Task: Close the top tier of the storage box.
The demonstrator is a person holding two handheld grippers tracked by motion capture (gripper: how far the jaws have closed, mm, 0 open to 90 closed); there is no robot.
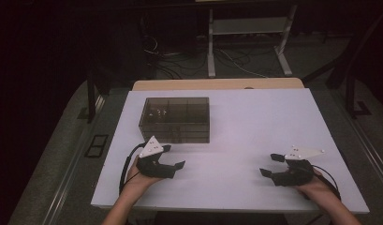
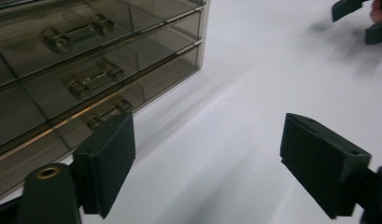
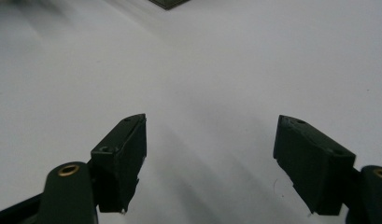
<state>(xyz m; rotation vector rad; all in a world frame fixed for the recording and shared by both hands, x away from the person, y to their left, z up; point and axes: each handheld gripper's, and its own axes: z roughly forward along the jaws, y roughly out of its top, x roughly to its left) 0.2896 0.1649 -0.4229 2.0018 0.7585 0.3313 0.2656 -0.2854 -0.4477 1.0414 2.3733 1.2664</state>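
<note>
- A smoky, see-through plastic drawer box point(image 1: 175, 118) stood on the white table point(image 1: 254, 140), toward its far left.
- The left gripper point(image 1: 173, 156) hovered just beside the box's front, jaws wide and empty, near the clear bar handles point(image 2: 96, 77).
- The right gripper point(image 1: 270, 164) rested well apart, jaws equally wide.
- A clean pull likely meant squaring the jaws on one handle.
- No legible writing appeared.
</note>
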